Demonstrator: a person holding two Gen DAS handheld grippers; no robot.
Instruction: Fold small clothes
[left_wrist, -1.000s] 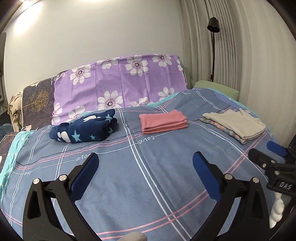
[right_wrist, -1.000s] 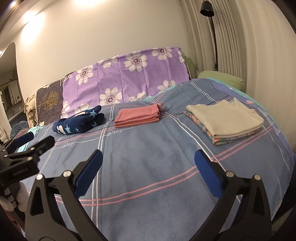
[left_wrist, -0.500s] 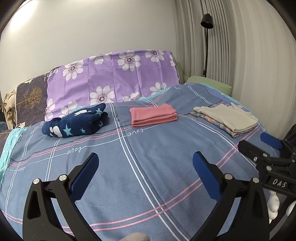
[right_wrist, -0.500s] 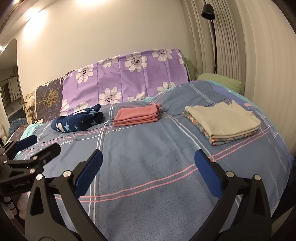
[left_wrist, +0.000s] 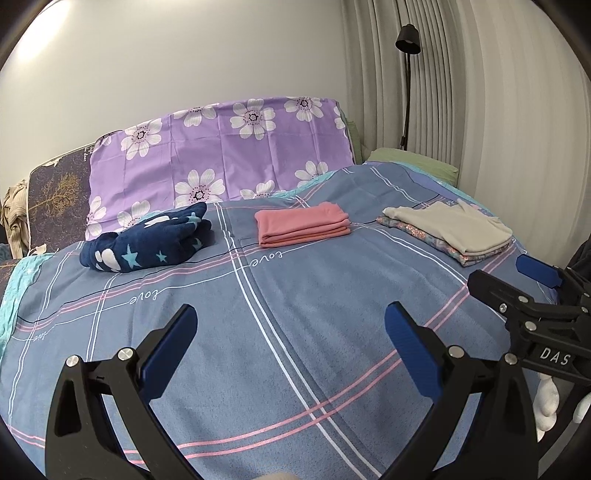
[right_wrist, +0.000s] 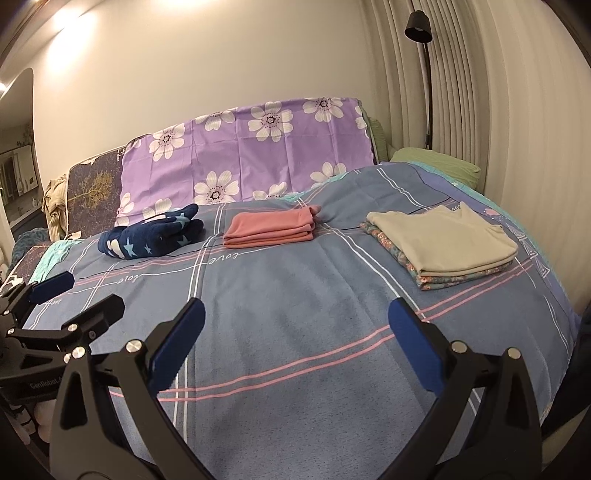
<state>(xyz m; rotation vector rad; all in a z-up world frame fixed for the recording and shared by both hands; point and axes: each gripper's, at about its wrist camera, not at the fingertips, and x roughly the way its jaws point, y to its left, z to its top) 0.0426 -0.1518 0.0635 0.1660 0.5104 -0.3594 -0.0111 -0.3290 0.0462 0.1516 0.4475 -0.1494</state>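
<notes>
Three lots of clothes lie on the blue plaid bedspread (left_wrist: 295, 314). A navy star-print garment (left_wrist: 147, 240) is bunched at the far left. A folded pink garment (left_wrist: 303, 223) lies in the middle. A beige garment folded on a floral one (left_wrist: 454, 229) lies at the right. They also show in the right wrist view: navy (right_wrist: 151, 236), pink (right_wrist: 271, 229), beige stack (right_wrist: 443, 240). My left gripper (left_wrist: 290, 332) is open and empty above the near part of the bed. My right gripper (right_wrist: 295, 332) is open and empty beside it.
A purple flowered pillow (left_wrist: 221, 155) stands against the headboard. A green pillow (left_wrist: 413, 162) lies at the back right. A black floor lamp (left_wrist: 406, 74) stands by the curtains (left_wrist: 498, 129). Beige cloth (left_wrist: 14, 218) hangs at the far left.
Both grippers have drawn back and tilted up a little, so the clothes sit farther off. Both stay open and empty.
</notes>
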